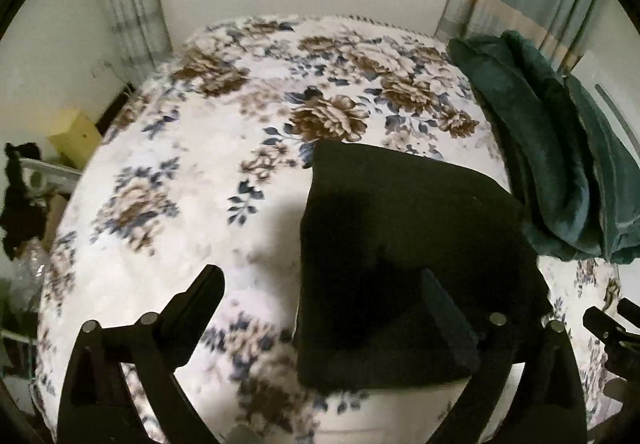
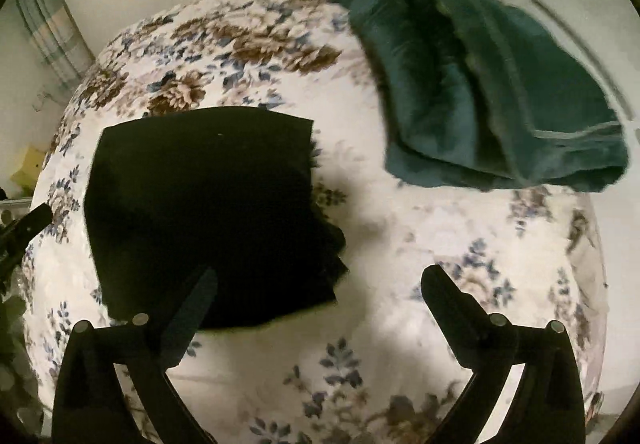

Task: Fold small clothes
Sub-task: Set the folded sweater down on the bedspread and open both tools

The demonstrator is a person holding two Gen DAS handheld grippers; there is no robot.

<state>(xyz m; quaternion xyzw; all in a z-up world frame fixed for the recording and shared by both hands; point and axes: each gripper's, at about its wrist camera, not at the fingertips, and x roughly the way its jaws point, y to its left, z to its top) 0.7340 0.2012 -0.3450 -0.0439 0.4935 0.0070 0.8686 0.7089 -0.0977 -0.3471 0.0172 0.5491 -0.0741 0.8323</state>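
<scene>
A black folded garment (image 1: 408,244) lies flat on the floral bedspread (image 1: 192,204). In the right wrist view the black garment (image 2: 208,212) sits left of centre. My left gripper (image 1: 320,276) is open and empty, held above the garment's left edge; its right finger (image 1: 444,308) is over the cloth. My right gripper (image 2: 320,276) is open and empty, above the garment's right lower corner; its left finger (image 2: 192,308) is over the cloth. The right gripper also shows at the right edge of the left wrist view (image 1: 612,328).
A folded dark green blanket (image 1: 552,164) lies on the bed's right side, also in the right wrist view (image 2: 480,84). White wall and striped curtains (image 1: 128,4) stand behind the bed. Clutter and a yellow box (image 1: 74,136) sit left of the bed.
</scene>
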